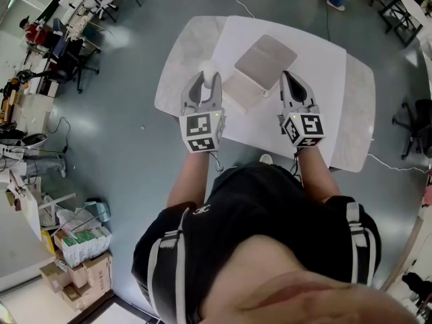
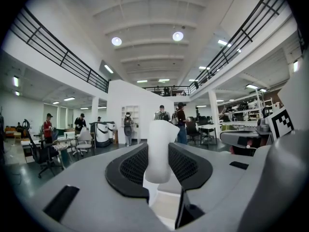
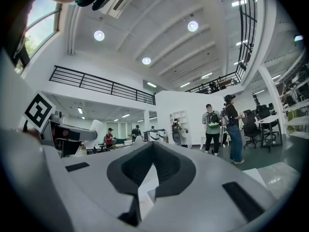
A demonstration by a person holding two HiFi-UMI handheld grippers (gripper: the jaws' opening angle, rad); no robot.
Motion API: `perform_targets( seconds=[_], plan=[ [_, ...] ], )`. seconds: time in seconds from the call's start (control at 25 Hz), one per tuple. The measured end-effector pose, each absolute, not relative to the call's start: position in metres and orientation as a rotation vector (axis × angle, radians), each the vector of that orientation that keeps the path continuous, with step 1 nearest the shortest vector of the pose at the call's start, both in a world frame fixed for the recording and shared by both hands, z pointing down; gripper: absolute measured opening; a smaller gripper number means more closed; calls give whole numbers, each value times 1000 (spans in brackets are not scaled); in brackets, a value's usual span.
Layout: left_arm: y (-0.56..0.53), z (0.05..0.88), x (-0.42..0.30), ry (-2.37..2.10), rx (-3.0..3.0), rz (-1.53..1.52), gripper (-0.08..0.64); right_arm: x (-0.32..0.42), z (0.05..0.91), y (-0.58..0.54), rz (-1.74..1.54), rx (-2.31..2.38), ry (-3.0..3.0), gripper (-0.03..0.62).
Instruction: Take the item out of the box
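Observation:
On the white table (image 1: pixel 337 59) lies an open box (image 1: pixel 241 90) with its grey lid (image 1: pixel 265 61) folded back. My left gripper (image 1: pixel 208 77) hangs just left of the box, shut on a white rounded item (image 1: pixel 208 67). In the left gripper view the white item (image 2: pixel 161 149) stands upright between the dark pads (image 2: pixel 133 166) of the left gripper (image 2: pixel 161 170), held above the table. My right gripper (image 1: pixel 286 77) is at the box's right edge, shut, with nothing in it. The right gripper (image 3: pixel 153 146) shows its jaws closed together, tips meeting.
The table's near edge (image 1: pixel 256 147) is close to the person's body. Office chairs (image 1: pixel 74 63) and cardboard boxes (image 1: pixel 81 262) stand on the grey floor to the left. A cable (image 1: pixel 398 167) trails at the right. Several people (image 2: pixel 181 122) stand far off in the hall.

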State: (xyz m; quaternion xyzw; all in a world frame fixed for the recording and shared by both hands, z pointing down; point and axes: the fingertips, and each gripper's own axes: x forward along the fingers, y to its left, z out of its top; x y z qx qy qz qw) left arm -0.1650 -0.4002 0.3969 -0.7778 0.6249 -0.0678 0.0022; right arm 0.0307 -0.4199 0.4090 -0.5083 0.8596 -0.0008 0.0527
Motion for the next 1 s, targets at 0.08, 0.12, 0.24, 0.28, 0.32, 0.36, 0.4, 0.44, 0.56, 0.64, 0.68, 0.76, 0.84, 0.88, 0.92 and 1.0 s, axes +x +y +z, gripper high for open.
perform_targets(
  seconds=[0.08,0.12,0.24,0.28,0.32,0.36,0.4,0.44,0.56,0.64,0.68,0.76,0.84,0.88,0.92,1.0],
  plan=[
    [-400,396,-163,1957,-2440,-214,140,31,409,-419,-2,-1543,2614,14],
    [-400,396,-162,1956,-2439,-216,140,32,410,-419,-1,-1543,2615,14],
    [-402,395,-158,1950,-2434,-213,140,36,413,-420,-1,-1546,2617,14],
    [-402,395,-157,1950,-2432,-212,140,37,414,-421,-2,-1545,2619,14],
    [-403,395,-157,1951,-2431,-214,140,38,414,-421,-4,-1543,2620,14],
    [-403,396,-157,1951,-2433,-220,140,38,414,-420,-6,-1541,2622,14],
    [-403,397,-156,1952,-2436,-228,140,39,414,-420,-8,-1539,2623,14],
    [-403,399,-155,1952,-2438,-236,140,40,415,-419,-10,-1537,2623,14],
    [-404,402,-150,1948,-2438,-254,140,45,418,-420,-21,-1535,2618,14],
    [-406,403,-145,1947,-2436,-263,140,50,420,-423,-29,-1534,2616,13],
    [-408,403,-143,1948,-2434,-268,140,53,421,-424,-32,-1533,2617,14],
    [-410,405,-138,1952,-2430,-280,140,57,422,-426,-37,-1527,2620,14],
    [-413,407,-135,1958,-2429,-288,140,60,424,-430,-35,-1519,2630,14],
    [-416,409,-133,1961,-2428,-292,140,61,425,-433,-32,-1515,2636,14],
    [-418,411,-132,1966,-2426,-297,140,62,426,-435,-28,-1512,2643,14],
    [-424,415,-130,1978,-2423,-307,140,65,428,-441,-22,-1506,2654,14]
  ],
)
